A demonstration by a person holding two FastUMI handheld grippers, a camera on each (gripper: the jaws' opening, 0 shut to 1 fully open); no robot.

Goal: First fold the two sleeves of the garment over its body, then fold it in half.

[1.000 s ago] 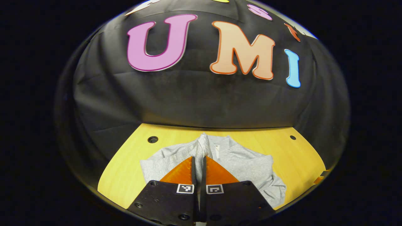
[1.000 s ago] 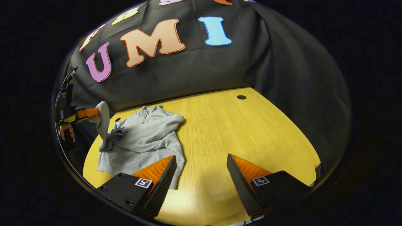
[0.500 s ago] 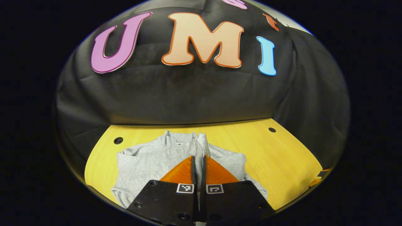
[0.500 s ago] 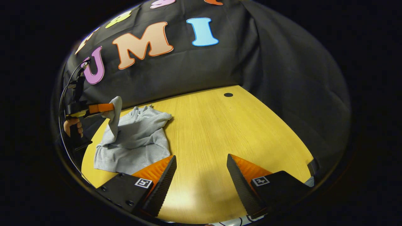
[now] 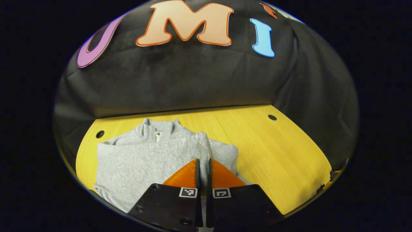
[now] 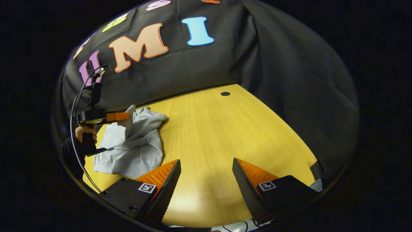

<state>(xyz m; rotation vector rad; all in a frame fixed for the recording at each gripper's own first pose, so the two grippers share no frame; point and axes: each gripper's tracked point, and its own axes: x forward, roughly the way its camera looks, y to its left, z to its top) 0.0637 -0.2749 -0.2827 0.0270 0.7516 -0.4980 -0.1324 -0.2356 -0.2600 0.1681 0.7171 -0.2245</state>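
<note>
A grey zip-neck sweatshirt (image 5: 141, 158) lies on the yellow wooden table (image 5: 267, 154), collar toward the booth wall. My left gripper (image 5: 203, 162) is shut on the sleeve (image 5: 202, 145), holding the cuff up over the garment's body. The right gripper view has the sweatshirt (image 6: 132, 145) at the table's left, with the left gripper (image 6: 117, 116) and the hand (image 6: 84, 130) holding it above the cloth. My right gripper (image 6: 206, 170) hovers open over bare table to the right of the garment, nothing between its fingers.
Small round holes sit near the table's far corners (image 5: 272, 117) (image 5: 100, 134) (image 6: 225, 93). The black cloth wall (image 5: 193, 80) rises right behind the table. A cable (image 6: 75, 106) loops from the left gripper's handle. Bare wood spreads to the right of the garment.
My left gripper has carried the sleeve rightward across the sweatshirt's body and lower. The right gripper stayed open and drifted a little away from the garment.
</note>
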